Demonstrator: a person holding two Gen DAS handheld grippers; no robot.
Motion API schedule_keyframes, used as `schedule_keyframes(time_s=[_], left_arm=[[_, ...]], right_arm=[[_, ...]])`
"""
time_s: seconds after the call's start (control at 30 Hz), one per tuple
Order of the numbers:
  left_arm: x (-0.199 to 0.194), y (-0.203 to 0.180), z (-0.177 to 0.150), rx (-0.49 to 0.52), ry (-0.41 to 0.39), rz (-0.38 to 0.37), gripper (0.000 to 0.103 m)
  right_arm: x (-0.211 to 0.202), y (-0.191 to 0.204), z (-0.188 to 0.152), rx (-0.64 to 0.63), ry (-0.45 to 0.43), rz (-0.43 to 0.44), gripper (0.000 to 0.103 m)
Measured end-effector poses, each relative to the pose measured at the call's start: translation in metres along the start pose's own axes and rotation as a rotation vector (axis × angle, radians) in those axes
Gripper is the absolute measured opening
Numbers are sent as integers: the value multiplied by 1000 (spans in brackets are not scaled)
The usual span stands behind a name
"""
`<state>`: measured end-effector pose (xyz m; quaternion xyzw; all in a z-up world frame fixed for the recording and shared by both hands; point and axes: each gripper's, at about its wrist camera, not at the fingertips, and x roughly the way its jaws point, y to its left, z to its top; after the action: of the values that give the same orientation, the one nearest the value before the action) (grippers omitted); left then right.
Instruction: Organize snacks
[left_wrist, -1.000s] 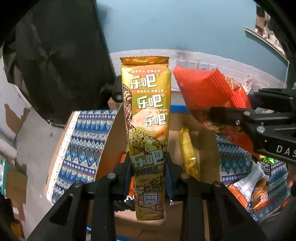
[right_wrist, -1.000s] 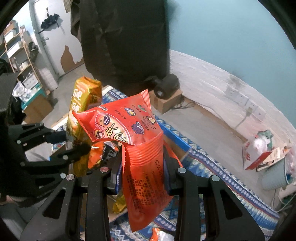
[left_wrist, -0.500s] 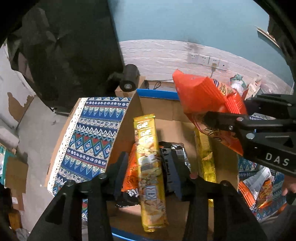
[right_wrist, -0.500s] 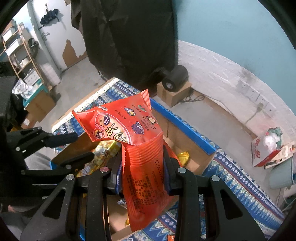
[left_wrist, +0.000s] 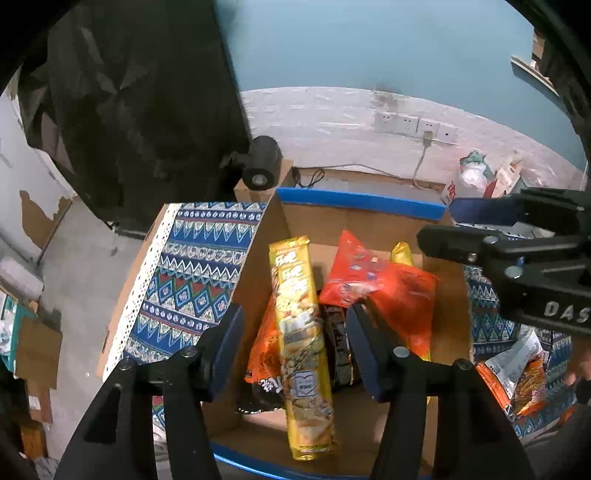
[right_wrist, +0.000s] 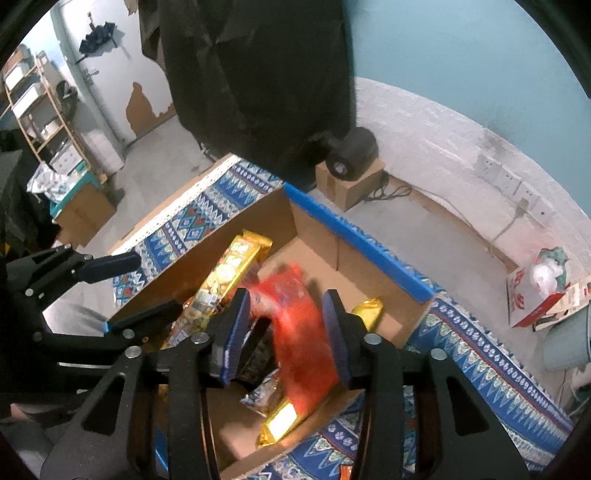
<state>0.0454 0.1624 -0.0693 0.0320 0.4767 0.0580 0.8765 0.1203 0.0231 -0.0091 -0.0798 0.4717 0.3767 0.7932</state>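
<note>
An open cardboard box (left_wrist: 332, 225) with blue-taped flaps sits on a patterned blue cloth (left_wrist: 192, 273). In it lie a long gold snack pack (left_wrist: 299, 332), a red-orange snack bag (left_wrist: 391, 295), a second gold pack (left_wrist: 402, 253) and dark and orange packs. My left gripper (left_wrist: 295, 347) is open and empty above the box. My right gripper (right_wrist: 284, 332) is open above the box; the red bag (right_wrist: 299, 332) shows blurred between its fingers, free of them. The gold pack (right_wrist: 229, 273) leans on the box's left wall. The right gripper also shows in the left wrist view (left_wrist: 480, 225).
More snack packs (left_wrist: 517, 369) lie on the cloth right of the box. A black cylinder (left_wrist: 260, 166) sits on a small carton beyond the table. A red-and-white carton (right_wrist: 535, 295) stands on the floor by the wall with sockets (left_wrist: 413, 125).
Both grippers have opened. The gold pack dropped from the left gripper into the box, then the red bag left the right gripper and fell in beside it.
</note>
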Motion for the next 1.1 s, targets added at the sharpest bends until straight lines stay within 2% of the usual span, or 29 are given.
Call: schedule_keyframes(time_s=[0.07, 0.27, 0.4, 0.47, 0.57, 0.77, 1.1], left_arm=[[-2, -4, 1, 4, -6, -14, 58], [-6, -22, 3, 31, -6, -59, 62], [-12, -43, 3, 72, -14, -96, 65], [-16, -57, 3, 104, -23, -110, 70], [-20, -77, 2, 153, -29, -127, 71], [-23, -115, -1, 233, -16, -162, 71], [-23, -167, -9, 312, 12, -240, 72]], right_arm=[[-7, -5, 0, 13, -13, -1, 53], [-25, -22, -10, 30, -17, -28, 61], [-35, -34, -25, 18, -1, -65, 62], [-39, -41, -32, 16, 9, -79, 64], [-48, -53, -45, 17, 21, -106, 67], [-66, -78, -67, 29, 31, -164, 68], [-102, -123, -109, 104, 42, -228, 68]])
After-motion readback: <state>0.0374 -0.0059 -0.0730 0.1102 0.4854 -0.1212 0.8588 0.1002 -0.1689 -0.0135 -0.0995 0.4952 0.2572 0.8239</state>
